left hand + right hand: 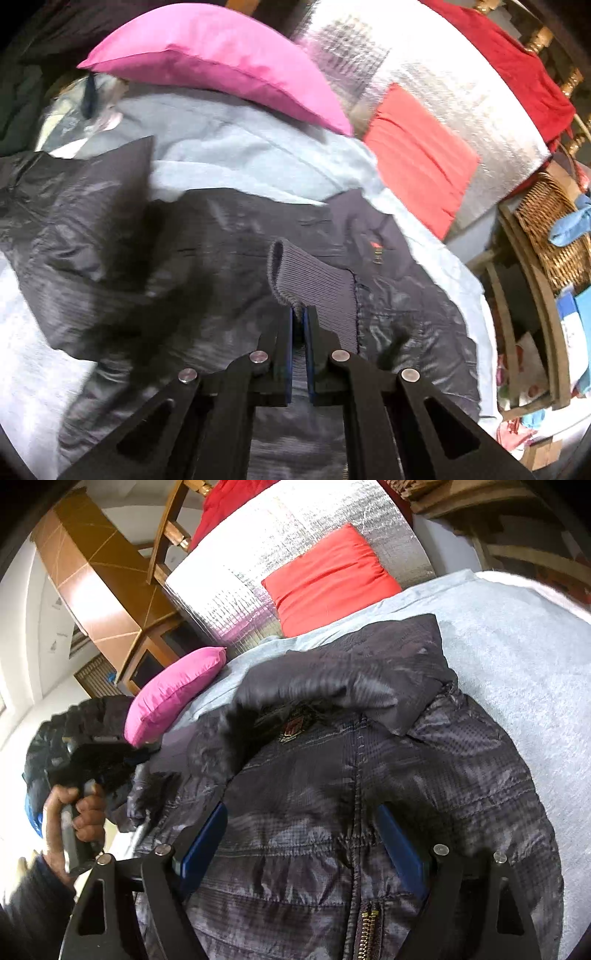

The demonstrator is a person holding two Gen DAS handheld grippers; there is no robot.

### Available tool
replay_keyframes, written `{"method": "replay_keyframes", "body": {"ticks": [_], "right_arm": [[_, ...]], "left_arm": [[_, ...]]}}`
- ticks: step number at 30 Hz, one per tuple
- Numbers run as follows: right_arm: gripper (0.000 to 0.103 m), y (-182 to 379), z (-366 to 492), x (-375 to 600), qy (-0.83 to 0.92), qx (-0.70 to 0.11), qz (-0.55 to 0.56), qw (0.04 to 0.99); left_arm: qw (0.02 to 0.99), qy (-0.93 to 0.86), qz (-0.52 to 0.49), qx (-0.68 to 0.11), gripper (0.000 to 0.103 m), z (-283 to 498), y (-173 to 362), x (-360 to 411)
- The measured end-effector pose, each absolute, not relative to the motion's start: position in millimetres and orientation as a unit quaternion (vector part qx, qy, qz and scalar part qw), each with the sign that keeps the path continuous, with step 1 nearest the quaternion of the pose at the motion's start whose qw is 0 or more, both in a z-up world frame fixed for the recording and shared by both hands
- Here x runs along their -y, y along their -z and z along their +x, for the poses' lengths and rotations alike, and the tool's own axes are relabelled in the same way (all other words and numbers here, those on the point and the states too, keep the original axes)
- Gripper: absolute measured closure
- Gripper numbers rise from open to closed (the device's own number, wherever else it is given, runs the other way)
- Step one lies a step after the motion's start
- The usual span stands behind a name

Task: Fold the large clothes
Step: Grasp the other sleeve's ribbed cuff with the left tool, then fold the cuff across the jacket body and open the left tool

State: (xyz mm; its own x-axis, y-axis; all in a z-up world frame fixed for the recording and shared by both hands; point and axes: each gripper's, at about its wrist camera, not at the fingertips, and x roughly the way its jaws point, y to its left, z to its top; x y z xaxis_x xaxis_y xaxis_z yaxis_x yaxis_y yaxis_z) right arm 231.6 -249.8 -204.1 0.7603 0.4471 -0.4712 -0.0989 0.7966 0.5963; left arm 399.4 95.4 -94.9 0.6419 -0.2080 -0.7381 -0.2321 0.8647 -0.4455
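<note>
A dark quilted jacket (332,775) lies spread on a pale blue sheet (517,664) over a bed, its zip (367,923) at the near edge of the right wrist view and a small red badge (293,728) on the chest just below the collar (351,672).

The left gripper (299,317) has its jaws together on the edge of the jacket's ribbed grey cuff (310,273), which stands up from the pads while the sleeve (399,306) trails away to the right. In the right wrist view the same tool appears at the left, held in a hand (79,812) with a dark sleeve bunched around it; that part is blurred, so how the sleeve hangs there is hard to read.

The right gripper (303,834) hangs over the jacket's front with its blue pads (400,849) wide apart and only the flat fabric between them, with nothing clamped.

On the far side of the sheet, a pink pillow (221,62) lies to the left and a red cushion (421,155) to the right, the cushion leaning on a silver foil-faced panel (424,74). A red cloth (524,70) drapes beyond the panel, and a wicker basket (554,229) stands off the bed's right side in the left wrist view.
</note>
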Motion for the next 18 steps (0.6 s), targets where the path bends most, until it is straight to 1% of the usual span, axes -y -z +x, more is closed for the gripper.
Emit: {"method": "replay_keyframes", "body": {"ticks": [3,5,7,10,13,14,15,16,18], "right_arm": [[0.017,203.8,230.3,265.7,-0.165,-0.308,0.335,0.875],[0.010,205.6,232.1,281.5,-0.171,-0.301,0.400,0.849],[0.006,213.4,240.5,297.6,-0.173,-0.299,0.486,0.803],[0.006,224.0,268.8,306.6,-0.187,-0.301,0.592,0.724],[0.006,230.9,293.9,307.2,-0.157,-0.313,0.636,0.688],[0.017,234.6,299.7,310.7,-0.143,-0.308,0.651,0.679],[0.038,234.8,302.3,316.6,-0.117,-0.303,0.651,0.686],[0.097,232.3,304.5,319.5,-0.099,-0.313,0.638,0.696],[0.097,219.5,304.1,322.4,-0.069,-0.330,0.596,0.729]], "left_arm": [[0.865,-0.019,-0.261,-0.429,0.098,401.0,103.5,-109.8],[0.863,-0.022,-0.262,-0.431,0.098,403.1,108.7,-115.7],[0.863,-0.024,-0.262,-0.432,0.098,402.2,111.6,-117.5],[0.864,-0.020,-0.263,-0.428,0.098,397.5,110.1,-118.9],[0.869,-0.020,-0.254,-0.423,0.098,395.7,102.7,-120.8],[0.871,-0.021,-0.251,-0.421,0.098,394.5,99.8,-121.8],[0.873,-0.022,-0.251,-0.418,0.098,392.2,96.9,-123.3],[0.875,-0.021,-0.249,-0.415,0.098,390.0,95.1,-124.2],[0.881,-0.018,-0.236,-0.409,0.098,387.9,95.8,-121.9]]}}
